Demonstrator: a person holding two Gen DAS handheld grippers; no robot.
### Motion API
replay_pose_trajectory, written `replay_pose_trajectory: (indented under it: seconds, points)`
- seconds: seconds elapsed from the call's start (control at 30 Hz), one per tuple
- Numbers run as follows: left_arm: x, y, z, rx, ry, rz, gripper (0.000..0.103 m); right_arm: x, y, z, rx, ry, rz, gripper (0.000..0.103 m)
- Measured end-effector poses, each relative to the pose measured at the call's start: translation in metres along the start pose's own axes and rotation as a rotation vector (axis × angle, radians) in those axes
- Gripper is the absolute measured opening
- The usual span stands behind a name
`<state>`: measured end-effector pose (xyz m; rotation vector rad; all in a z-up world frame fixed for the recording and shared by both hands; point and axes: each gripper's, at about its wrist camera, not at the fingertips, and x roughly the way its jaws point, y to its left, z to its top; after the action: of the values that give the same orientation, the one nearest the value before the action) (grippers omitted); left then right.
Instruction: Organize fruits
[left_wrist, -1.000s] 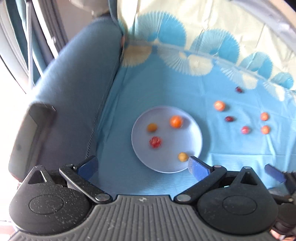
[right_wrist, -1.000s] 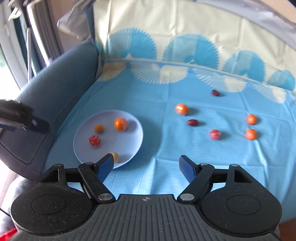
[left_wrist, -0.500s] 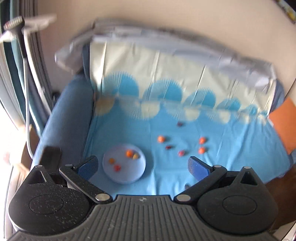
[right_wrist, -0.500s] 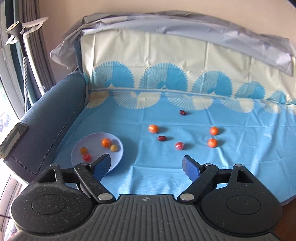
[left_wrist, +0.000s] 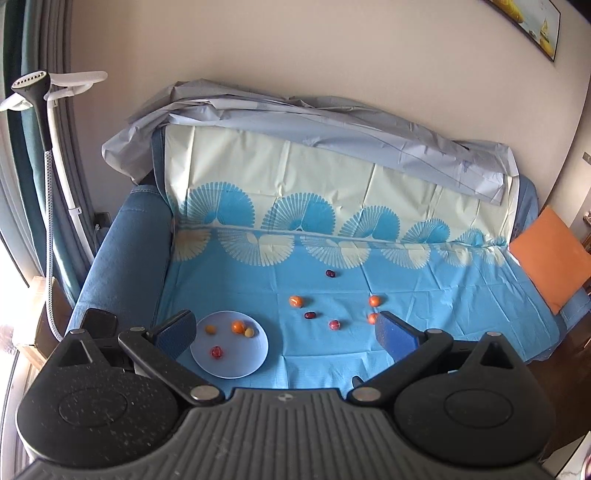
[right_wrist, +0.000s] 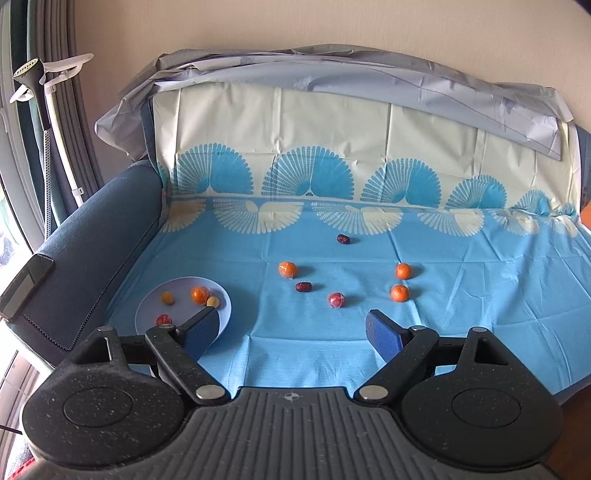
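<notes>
A pale blue plate (left_wrist: 258, 354) lies at the left front of the blue cloth on the sofa seat. It holds an orange fruit (left_wrist: 238, 326), two small yellow ones and a red one (left_wrist: 217, 352). Loose on the cloth to its right lie three orange fruits (right_wrist: 287, 269), a red one (right_wrist: 336, 300) and two dark dates (right_wrist: 303, 286). My left gripper (left_wrist: 284, 330) hangs high above the seat's front, open and empty. My right gripper (right_wrist: 293, 326) is also open and empty, well short of the loose fruits; its left finger overlaps the plate (right_wrist: 181, 288).
A dark blue armrest (right_wrist: 92, 229) with a flat dark device (right_wrist: 24, 286) on it borders the plate's left side. An orange cushion (left_wrist: 554, 258) lies at the right end of the sofa. A garment steamer (left_wrist: 37, 96) stands at the far left, by the curtain.
Both grippers have drawn up and back from the plate, so the whole sofa now shows. The right jaws stand a little wider. One yellow fruit now lies beside the orange one on the plate.
</notes>
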<state>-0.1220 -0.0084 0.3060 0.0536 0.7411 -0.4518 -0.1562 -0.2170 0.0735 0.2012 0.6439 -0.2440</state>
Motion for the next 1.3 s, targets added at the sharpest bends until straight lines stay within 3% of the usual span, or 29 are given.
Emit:
replay_pose_trajectory:
  seconds: [0.37,0.5,0.9,1.07,1.2,1.3]
  points:
    - [-0.009,-0.002,-0.002,-0.005,-0.030,-0.076,0.103,0.008,-0.001,0.002,0.010,0.019,-0.015,0.088]
    - [-0.008,-0.001,-0.001,0.006,-0.078,-0.042,0.103,0.012,-0.001,0.003,0.009,0.015,-0.020,0.088]
    - [0.041,-0.014,0.011,0.043,0.009,-0.025,0.103,0.042,-0.016,0.000,0.055,0.061,-0.024,0.089]
    - [0.085,-0.020,0.027,0.032,0.045,-0.019,0.103,0.061,-0.038,-0.002,0.106,0.064,-0.059,0.089]
    - [0.157,-0.020,0.036,0.009,0.134,-0.001,0.103,0.088,-0.068,-0.005,0.149,0.058,-0.137,0.089]
    - [0.221,-0.028,0.033,0.060,0.148,0.042,0.103,0.114,-0.098,-0.009,0.217,0.038,-0.225,0.089]
